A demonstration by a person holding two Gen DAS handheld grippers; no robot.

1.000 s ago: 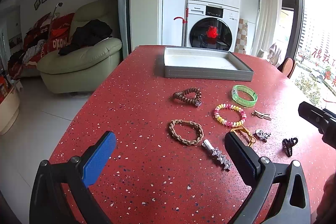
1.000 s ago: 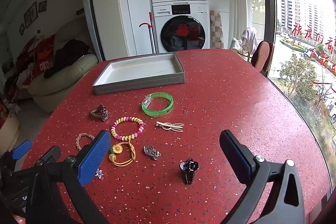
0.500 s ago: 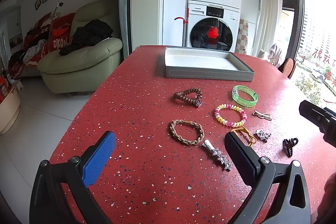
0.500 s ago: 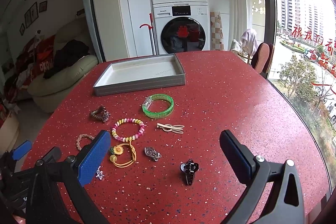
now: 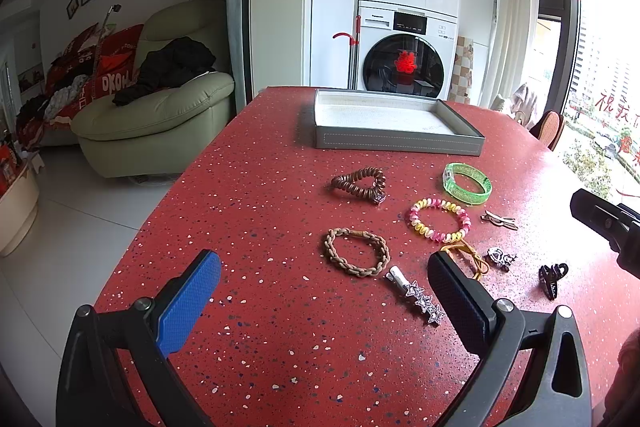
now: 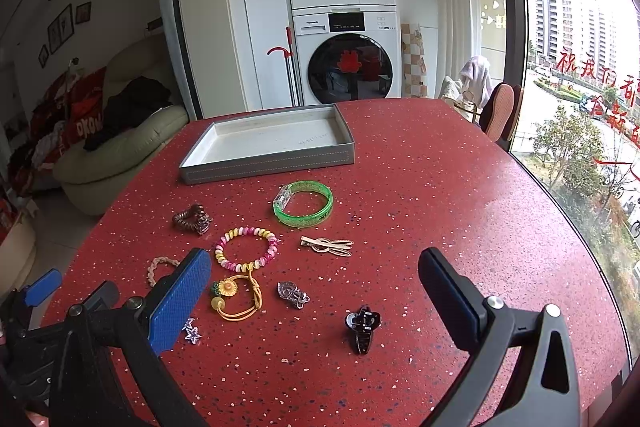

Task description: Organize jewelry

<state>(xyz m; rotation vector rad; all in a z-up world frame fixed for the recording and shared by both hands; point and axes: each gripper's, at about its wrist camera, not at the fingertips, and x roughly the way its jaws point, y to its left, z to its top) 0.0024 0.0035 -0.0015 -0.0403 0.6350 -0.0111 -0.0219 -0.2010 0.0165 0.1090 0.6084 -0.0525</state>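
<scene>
Jewelry scattered on red speckled table point(image 6: 440, 187), near side of empty grey tray point(image 6: 272, 163). Left gripper point(image 5: 324, 287) and right gripper point(image 6: 316, 283) both spread wide, grasping nothing. Star hair clip point(image 6: 191, 331) and braided bracelet point(image 6: 160, 267) partly hidden behind blue pad in right view. Sunflower hair tie point(image 5: 470, 255) half covered in left view.

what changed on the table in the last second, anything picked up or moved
Nothing visibly changed. Both grippers, left and right, stay open above the red table, holding nothing. The jewelry still lies loose in front of the grey tray, which has nothing in it.
</scene>
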